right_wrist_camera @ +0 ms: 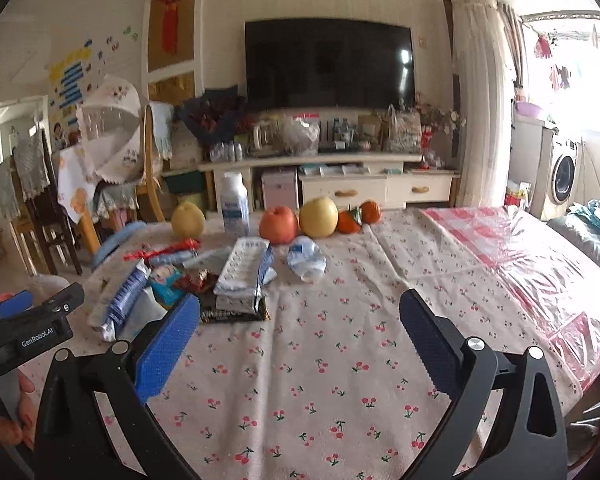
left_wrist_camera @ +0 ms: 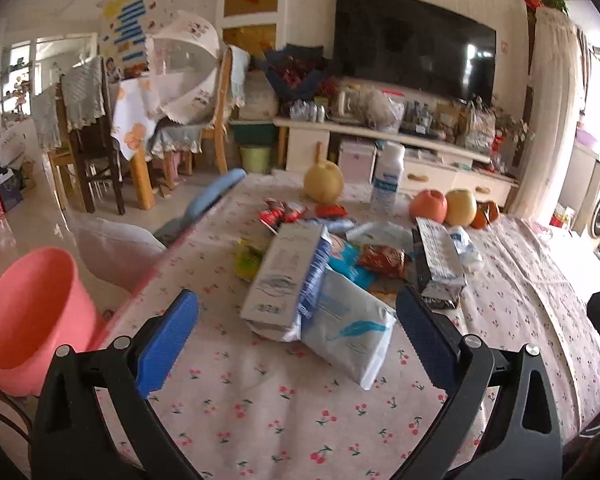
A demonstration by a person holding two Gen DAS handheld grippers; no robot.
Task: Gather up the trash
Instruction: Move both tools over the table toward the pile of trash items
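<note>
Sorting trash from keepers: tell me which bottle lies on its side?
The crumpled clear bottle, lying beside the cartons; the white bottle stands upright by the fruit.

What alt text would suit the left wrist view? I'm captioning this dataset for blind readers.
The open left gripper hovers over a heap of flattened cartons and wrappers on a cherry-print tablecloth. A pink bucket stands off the table's left edge; fruit and a white bottle stand behind the heap.

cherry-print tablecloth (right_wrist_camera: 320, 360), pink bucket (left_wrist_camera: 32, 316)
</note>
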